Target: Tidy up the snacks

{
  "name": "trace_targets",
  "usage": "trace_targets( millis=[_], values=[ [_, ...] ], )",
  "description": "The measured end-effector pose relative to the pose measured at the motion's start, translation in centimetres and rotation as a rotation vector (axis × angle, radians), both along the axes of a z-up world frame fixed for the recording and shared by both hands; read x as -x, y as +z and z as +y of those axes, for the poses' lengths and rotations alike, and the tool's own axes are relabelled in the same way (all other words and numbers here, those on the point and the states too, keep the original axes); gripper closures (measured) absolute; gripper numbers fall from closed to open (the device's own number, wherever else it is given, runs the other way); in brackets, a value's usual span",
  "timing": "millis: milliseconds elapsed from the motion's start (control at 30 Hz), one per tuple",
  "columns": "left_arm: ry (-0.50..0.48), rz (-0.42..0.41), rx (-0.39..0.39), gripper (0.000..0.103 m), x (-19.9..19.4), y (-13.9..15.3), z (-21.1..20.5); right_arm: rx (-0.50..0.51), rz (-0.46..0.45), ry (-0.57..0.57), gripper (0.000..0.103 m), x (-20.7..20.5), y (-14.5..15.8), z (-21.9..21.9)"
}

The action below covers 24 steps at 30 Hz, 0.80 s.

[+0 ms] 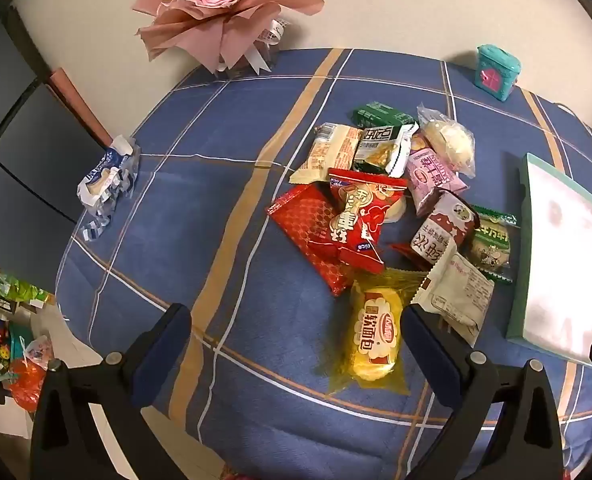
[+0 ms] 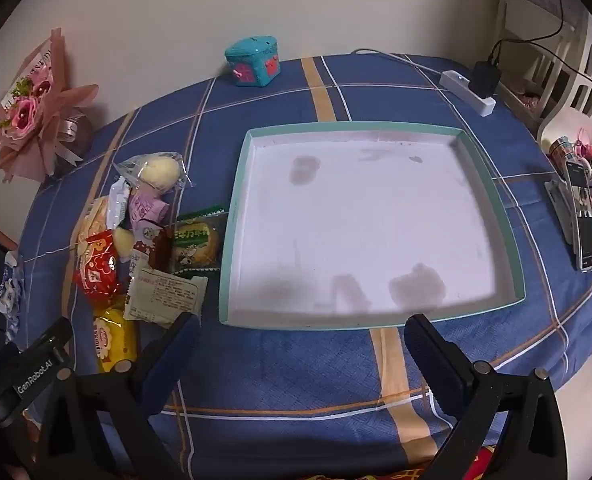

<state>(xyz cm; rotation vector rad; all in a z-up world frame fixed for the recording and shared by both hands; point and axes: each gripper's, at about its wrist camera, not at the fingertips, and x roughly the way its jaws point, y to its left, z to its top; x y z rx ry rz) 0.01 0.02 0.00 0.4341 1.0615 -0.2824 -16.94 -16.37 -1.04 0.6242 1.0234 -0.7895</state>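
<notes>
While both tools are hanging above the blue plaid tablecloth (image 1: 223,184), I am reading the layout for a first pick. My left gripper (image 1: 296,344) is standing with its jaws wide apart and nothing between the pads, and my right gripper (image 2: 302,354) is likewise spread wide and empty.

The heap of wrapped snacks (image 1: 388,200) is lying ahead and to the right of the left gripper. Nearest to it is the yellow plastic-wrapped soft bread packet (image 1: 374,334), sitting just inside the right finger, its long axis running roughly away from me, in line with the fingers. I judge that a small shift rightward would be putting that packet between the jaws across its narrow width.

The shallow, teal-rimmed white cardboard tray (image 2: 231,216) is lying straight ahead of the right gripper, empty, with the snack heap just beside its left wall. So I am judging the left hand the nearer one for picking, and the right hand the nearer one to the tray.

Nothing is in the tray yet, so sorting looks unstarted.
</notes>
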Motion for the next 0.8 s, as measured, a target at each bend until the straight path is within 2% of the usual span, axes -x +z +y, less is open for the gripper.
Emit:
trace_targets(
  millis=[800],
  values=[
    [-0.013,-0.003,0.023,0.000,0.03,0.24,-0.14,0.024,0.010,0.005,0.000,-0.04,-0.10,0.26]
  ],
)
